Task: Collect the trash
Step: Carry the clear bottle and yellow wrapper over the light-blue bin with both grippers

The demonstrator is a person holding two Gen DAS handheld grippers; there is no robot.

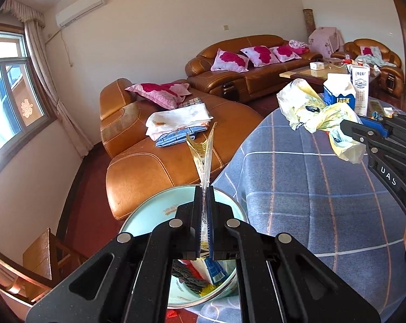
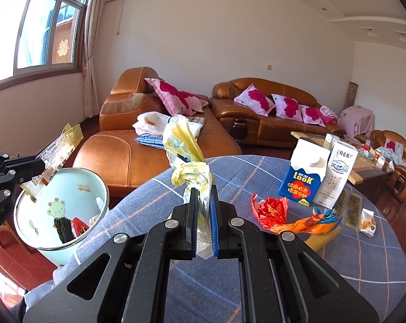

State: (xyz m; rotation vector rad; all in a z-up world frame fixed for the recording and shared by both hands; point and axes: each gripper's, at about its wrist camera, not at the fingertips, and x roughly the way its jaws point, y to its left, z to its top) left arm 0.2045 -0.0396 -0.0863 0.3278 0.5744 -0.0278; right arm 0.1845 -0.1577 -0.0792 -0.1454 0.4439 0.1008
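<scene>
At the bottom centre of my left wrist view, the left gripper [image 1: 204, 188] is clamped tight on a clear gold-printed wrapper [image 1: 201, 150], which stands up from the jaws directly above the pale green waste bin [image 1: 149, 210]; in the right wrist view that same wrapper [image 2: 59, 145] hangs over the bin's rim [image 2: 68, 245] at the left edge. My right gripper [image 2: 203, 191] is pinched closed on a crumpled yellow-and-white plastic bag [image 2: 185, 148], held above the blue checked tablecloth [image 2: 256, 269]. To the right of the frame on the cloth lie a red crumpled wrapper [image 2: 270, 210], an orange and blue wrapper [image 2: 307, 222], a blue LOOK carton [image 2: 305, 177] touching a white milk carton [image 2: 334, 177], and a small snack packet [image 2: 367, 222]. Inside the bin I see dark and red scraps [image 2: 68, 227].
</scene>
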